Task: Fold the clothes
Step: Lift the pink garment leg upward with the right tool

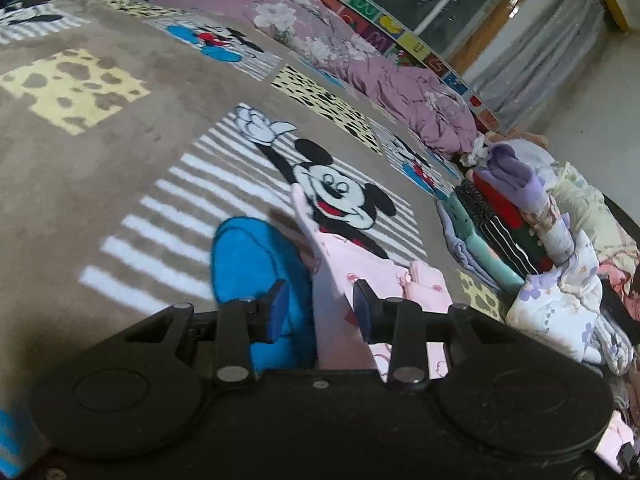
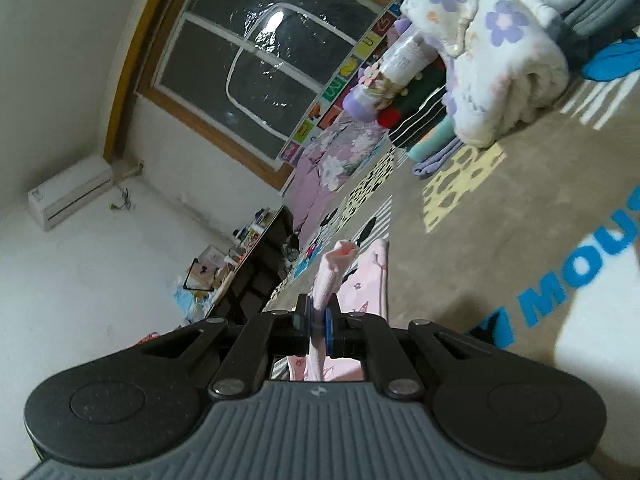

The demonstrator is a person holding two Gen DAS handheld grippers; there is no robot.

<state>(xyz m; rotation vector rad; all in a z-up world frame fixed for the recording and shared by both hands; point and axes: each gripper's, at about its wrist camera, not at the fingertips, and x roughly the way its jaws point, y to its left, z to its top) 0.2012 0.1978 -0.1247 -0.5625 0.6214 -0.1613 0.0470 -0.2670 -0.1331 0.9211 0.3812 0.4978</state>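
Observation:
A pale pink printed garment (image 1: 360, 272) lies on the Mickey Mouse blanket (image 1: 100, 152). My left gripper (image 1: 320, 300) is open, its blue-padded jaws either side of a raised edge of the garment without pinching it. My right gripper (image 2: 318, 320) is shut on a bunched fold of the same pink garment (image 2: 332, 268) and holds it up off the blanket (image 2: 500, 216); the rest of the cloth hangs below the jaws.
A stack of folded clothes (image 1: 500, 216) and a flowered fleece bundle (image 1: 560, 312) sit at the right; they also show in the right wrist view (image 2: 504, 52). A purple quilt (image 1: 360, 60) lies along the far edge. A window (image 2: 256, 52) and wall unit (image 2: 68, 192) lie beyond.

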